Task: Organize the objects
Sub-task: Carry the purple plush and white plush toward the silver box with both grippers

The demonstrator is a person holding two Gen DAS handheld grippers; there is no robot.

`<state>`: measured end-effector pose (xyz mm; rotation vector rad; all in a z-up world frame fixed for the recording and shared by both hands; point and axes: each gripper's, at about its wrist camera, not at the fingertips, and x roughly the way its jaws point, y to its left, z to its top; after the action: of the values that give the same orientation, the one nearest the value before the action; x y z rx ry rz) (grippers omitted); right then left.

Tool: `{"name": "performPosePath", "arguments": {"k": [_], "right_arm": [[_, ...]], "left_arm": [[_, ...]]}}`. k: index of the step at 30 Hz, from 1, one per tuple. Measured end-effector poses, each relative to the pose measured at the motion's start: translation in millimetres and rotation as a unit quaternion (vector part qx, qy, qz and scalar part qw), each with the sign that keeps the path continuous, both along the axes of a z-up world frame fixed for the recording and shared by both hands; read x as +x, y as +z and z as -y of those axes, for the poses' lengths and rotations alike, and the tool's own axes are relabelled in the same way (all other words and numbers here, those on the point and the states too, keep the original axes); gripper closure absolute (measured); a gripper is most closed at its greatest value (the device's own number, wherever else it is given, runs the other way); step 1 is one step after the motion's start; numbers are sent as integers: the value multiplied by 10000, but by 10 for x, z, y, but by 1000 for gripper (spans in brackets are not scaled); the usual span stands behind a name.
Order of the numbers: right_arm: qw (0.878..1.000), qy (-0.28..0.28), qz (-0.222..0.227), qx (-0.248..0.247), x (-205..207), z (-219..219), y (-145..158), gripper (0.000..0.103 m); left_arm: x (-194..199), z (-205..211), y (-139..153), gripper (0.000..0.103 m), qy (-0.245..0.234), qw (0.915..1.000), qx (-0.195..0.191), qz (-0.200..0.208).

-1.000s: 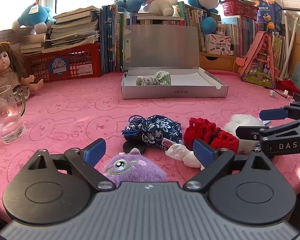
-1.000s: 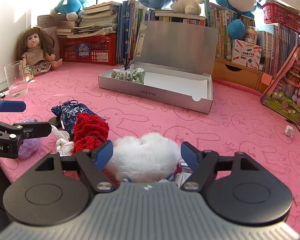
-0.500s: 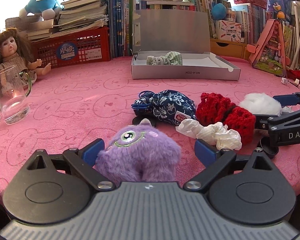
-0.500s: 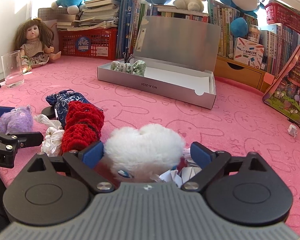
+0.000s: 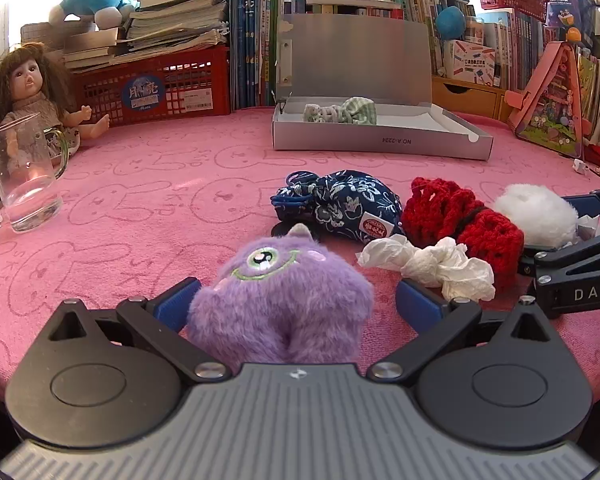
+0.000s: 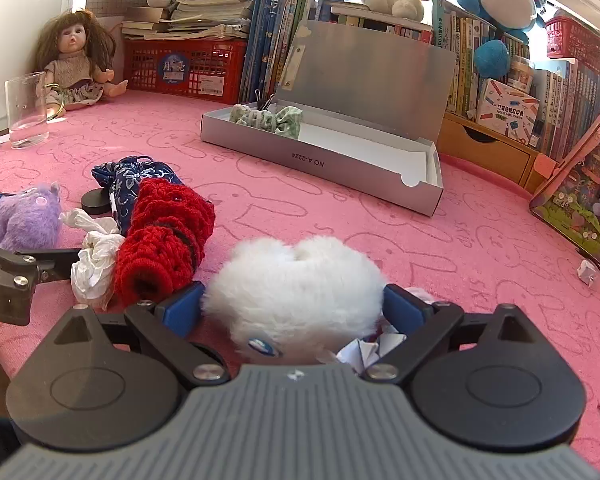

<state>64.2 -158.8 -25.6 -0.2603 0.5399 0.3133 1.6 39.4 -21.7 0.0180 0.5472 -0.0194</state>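
A purple one-eyed plush (image 5: 284, 300) sits on the pink cloth between the jaws of my left gripper (image 5: 296, 304). Those jaws are opening, and a gap shows at the right pad (image 5: 416, 304). My right gripper (image 6: 292, 308) stands wide around a white fluffy plush (image 6: 296, 280); its pads flank the fur without squeezing it. Between the two plushes lie a red crocheted piece (image 5: 460, 220), a blue floral pouch (image 5: 340, 204) and a crumpled tissue (image 5: 432, 264). Further back, an open silver box (image 5: 380, 146) holds a green-and-white cloth (image 5: 340, 114).
A glass mug (image 5: 24, 180) and a doll (image 5: 28, 92) stand at the far left, near a red basket (image 5: 160, 88) under stacked books. A pink toy house (image 5: 552, 112) leans at the right. Paper scraps (image 6: 364, 350) lie under the white plush.
My left gripper sank and closed in on the purple plush, which now fills the space between its wider jaws. The right jaws spread wider around the white plush.
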Motion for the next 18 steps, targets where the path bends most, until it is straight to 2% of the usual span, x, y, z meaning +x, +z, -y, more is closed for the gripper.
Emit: {"name": "performPosePath", "arguments": {"k": [13,18], "right_arm": [[10000,8,-29,75,2,7,23,6],[9999,22,-65,78,16,13,33,9]], "left_arm": [[-21,0,31,1,58,9999,-11,-105],[-42,1,48,10,108,9999,-30,-70]]}}
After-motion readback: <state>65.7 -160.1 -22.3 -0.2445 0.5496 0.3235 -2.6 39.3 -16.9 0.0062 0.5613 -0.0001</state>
